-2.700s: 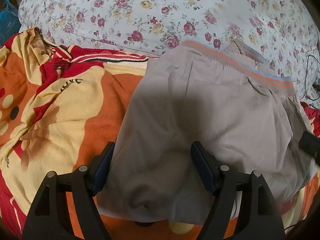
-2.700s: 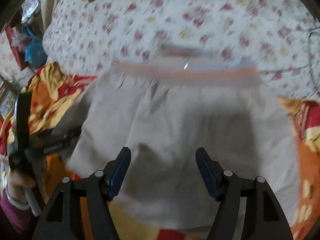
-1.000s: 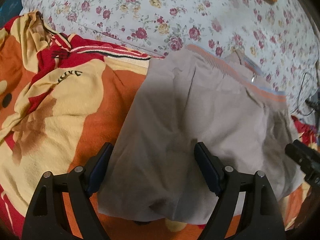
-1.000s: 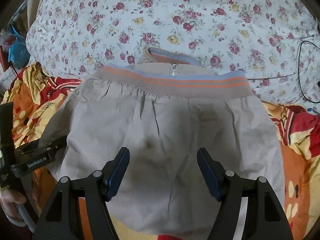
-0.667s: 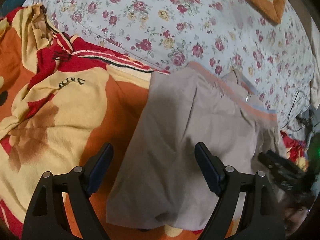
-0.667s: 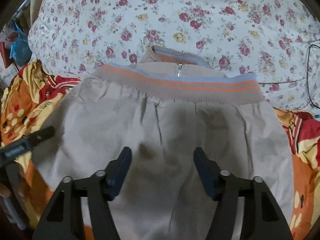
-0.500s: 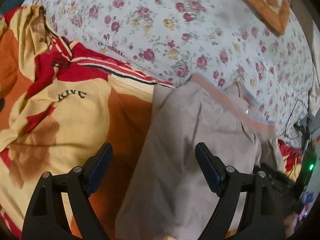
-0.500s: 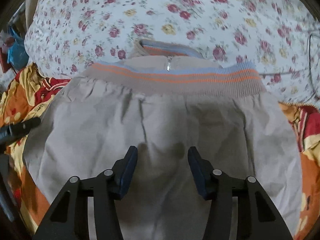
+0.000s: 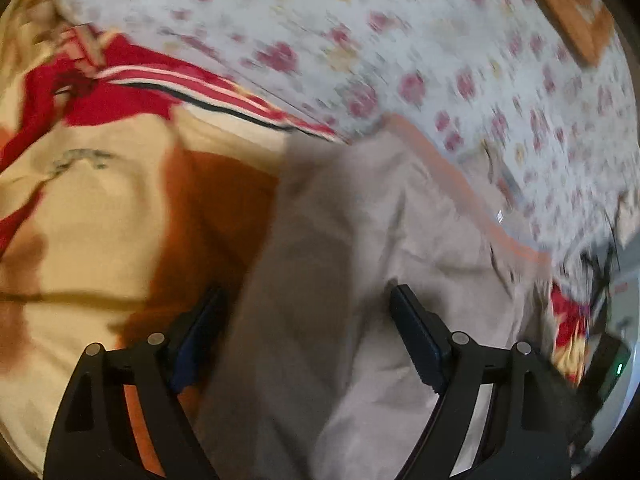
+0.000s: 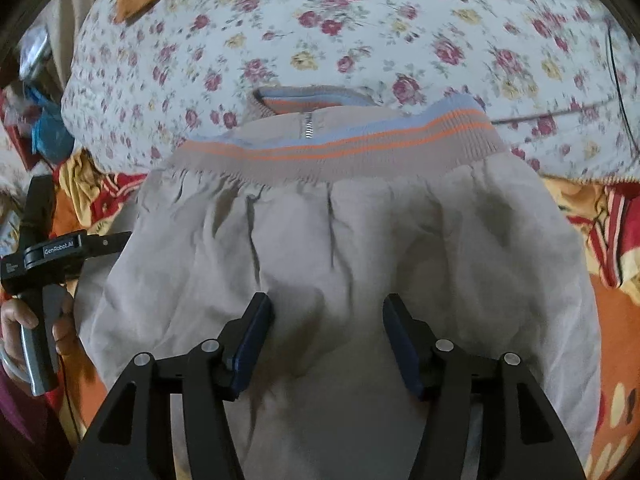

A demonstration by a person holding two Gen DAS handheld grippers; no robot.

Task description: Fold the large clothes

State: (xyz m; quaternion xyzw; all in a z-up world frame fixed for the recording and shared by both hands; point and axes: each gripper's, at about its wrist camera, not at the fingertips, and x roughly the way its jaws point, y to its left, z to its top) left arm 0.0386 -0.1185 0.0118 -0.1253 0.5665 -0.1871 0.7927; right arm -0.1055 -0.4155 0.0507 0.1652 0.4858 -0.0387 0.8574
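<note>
Both tools gape, gripping nothing: the left tool (image 9: 308,336) straddles the jacket's (image 10: 360,248) side edge, likely to pinch it for a fold; the right tool (image 10: 328,340), jaws just reopening, hovers over its middle. Thin, crinkled beige cloth with a ribbed orange-striped hem (image 10: 340,152) lies flat on the bed (image 10: 360,20).

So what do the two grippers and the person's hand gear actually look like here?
Both grippers, right and left, have black triangular cut-out arms, silver rivets and dark blue fingers. The left bears white lettering, GenRobot.AI, and a grey handle. A maroon sleeve shows.
</note>
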